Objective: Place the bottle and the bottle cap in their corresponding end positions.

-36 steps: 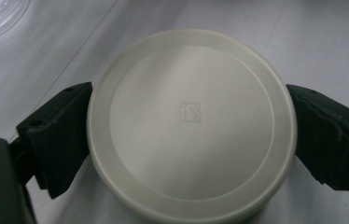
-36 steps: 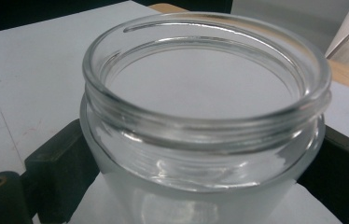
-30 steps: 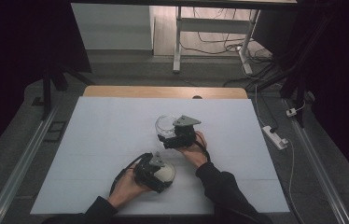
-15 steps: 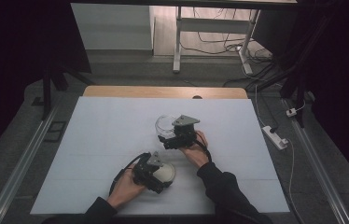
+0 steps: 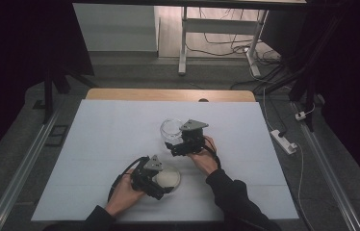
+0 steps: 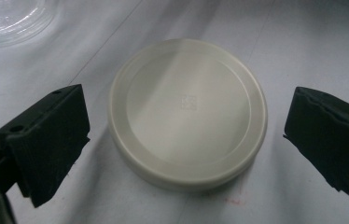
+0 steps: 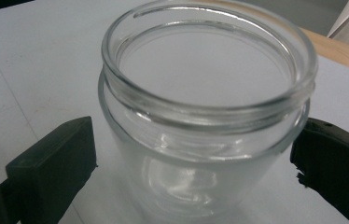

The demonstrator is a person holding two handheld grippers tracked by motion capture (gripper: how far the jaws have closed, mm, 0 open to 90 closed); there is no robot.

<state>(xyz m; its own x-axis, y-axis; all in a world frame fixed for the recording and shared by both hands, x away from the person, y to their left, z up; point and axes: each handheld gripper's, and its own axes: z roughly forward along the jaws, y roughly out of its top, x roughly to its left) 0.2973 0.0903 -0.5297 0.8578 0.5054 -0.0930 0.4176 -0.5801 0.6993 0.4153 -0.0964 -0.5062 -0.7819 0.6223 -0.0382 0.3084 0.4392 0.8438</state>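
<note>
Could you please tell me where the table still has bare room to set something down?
The white table is bare left of the lid and beyond the glass jar. It is crowded at centre, around both.

Left gripper (image 5: 161, 179) low, jaws spread, right gripper (image 5: 177, 144) likewise
</note>
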